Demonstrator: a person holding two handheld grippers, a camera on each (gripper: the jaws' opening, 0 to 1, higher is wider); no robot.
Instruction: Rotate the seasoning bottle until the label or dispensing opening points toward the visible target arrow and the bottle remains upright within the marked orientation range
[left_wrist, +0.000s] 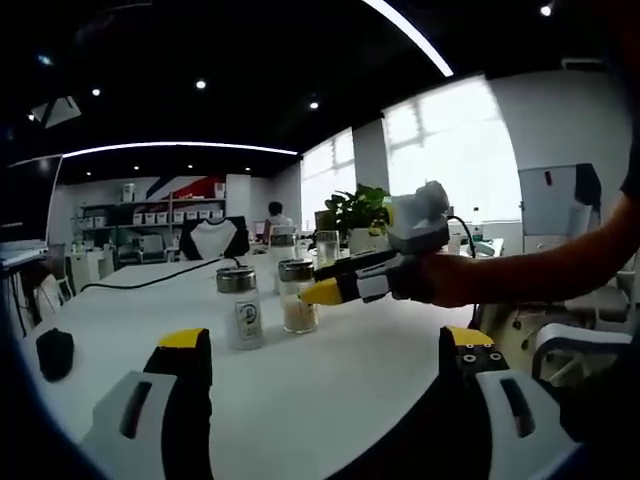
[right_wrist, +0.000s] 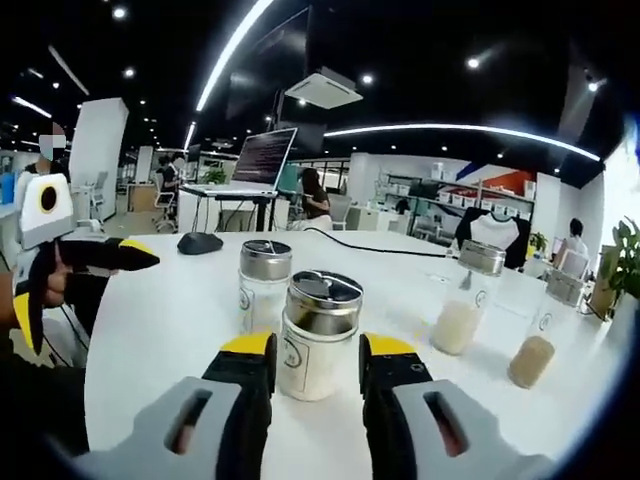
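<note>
Two black jaws with yellow tips rise at the bottom of the right gripper view, and the right gripper (right_wrist: 315, 365) has a seasoning bottle (right_wrist: 318, 335) between them. Its jaws sit just beside the bottle's sides, but it is hard to tell if they squeeze it. The bottle stands upright on the white table (right_wrist: 160, 320), has a shiny metal lid and is partly filled with pale powder. Four such bottles can be counted here: a second bottle (right_wrist: 262, 283) just behind the first, and two more bottles (right_wrist: 468, 310) farther right.

From the left gripper view, the left gripper (left_wrist: 325, 375) has its jaws spread wide apart with nothing between them. Beyond it, two bottles stand close together, and the right gripper reaches in from the right with a hand (left_wrist: 455, 280) around its handle. One potted plant (left_wrist: 358, 215) stands behind. One black mouse (left_wrist: 55, 352) lies on the left.
</note>
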